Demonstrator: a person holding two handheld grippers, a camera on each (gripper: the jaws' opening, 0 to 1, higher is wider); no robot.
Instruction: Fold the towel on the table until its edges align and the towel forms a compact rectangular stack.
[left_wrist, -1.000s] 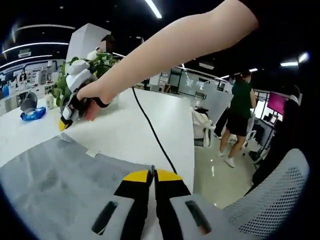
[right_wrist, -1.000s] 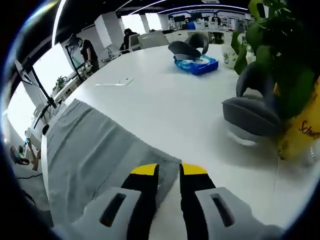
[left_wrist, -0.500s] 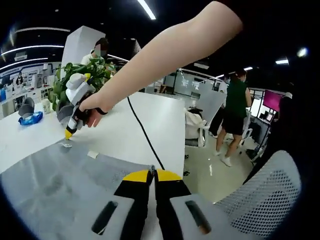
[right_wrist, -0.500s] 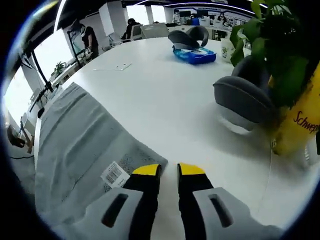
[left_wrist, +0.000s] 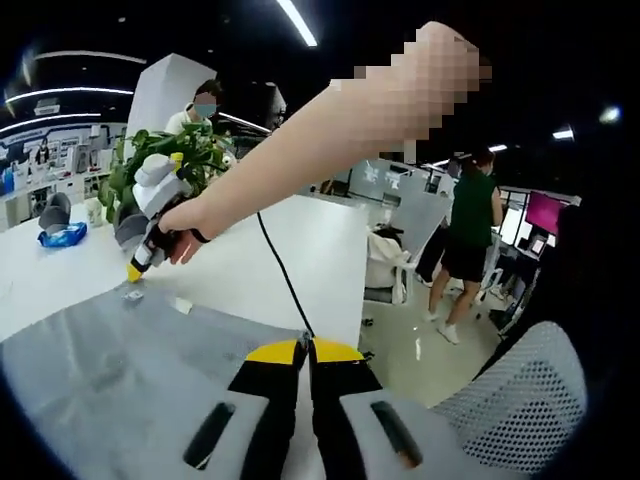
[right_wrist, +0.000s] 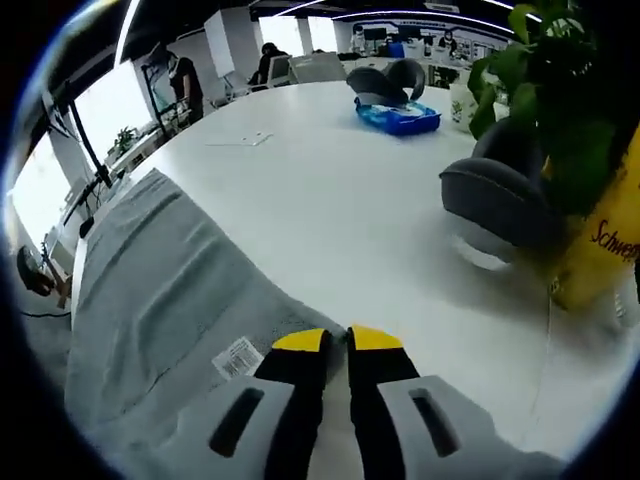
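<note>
Your blue tray (right_wrist: 398, 118) sits far across the white table (right_wrist: 330, 210), holding something pale and crinkled that is too small to make out, with a grey rounded object (right_wrist: 378, 84) just behind it; in the left gripper view the same tray (left_wrist: 57, 235) lies off near the table's far side. Close to your right gripper (right_wrist: 336, 342) stands a dark grey bowl-like pot (right_wrist: 497, 200) with the leafy plant (right_wrist: 560, 90) rising above it, and a yellow package with lettering (right_wrist: 600, 250) just beside it; what lies inside the pot is hidden.

The grey towel (right_wrist: 160, 300) lies spread flat on the near part of the table, its white label (right_wrist: 238, 356) showing near one corner; your right gripper's yellow-tipped jaws are pressed together right at that corner's edge, seemingly nipping the cloth, though the pinch itself is hard to see. In the left gripper view the towel (left_wrist: 120, 370) runs across the foreground; your left gripper (left_wrist: 306, 351) has its jaws pressed together at the towel's edge by the table rim, and whether cloth sits between them you cannot tell.

In that same view your right hand (left_wrist: 185, 222) holds the other gripper tip-down at the far towel corner; a black cable (left_wrist: 285, 285) trails across the table toward you. Beyond the table stand a person in dark green (left_wrist: 462, 240), a chair draped with pale cloth (left_wrist: 385, 265) and a white mesh chair back (left_wrist: 520, 400).
</note>
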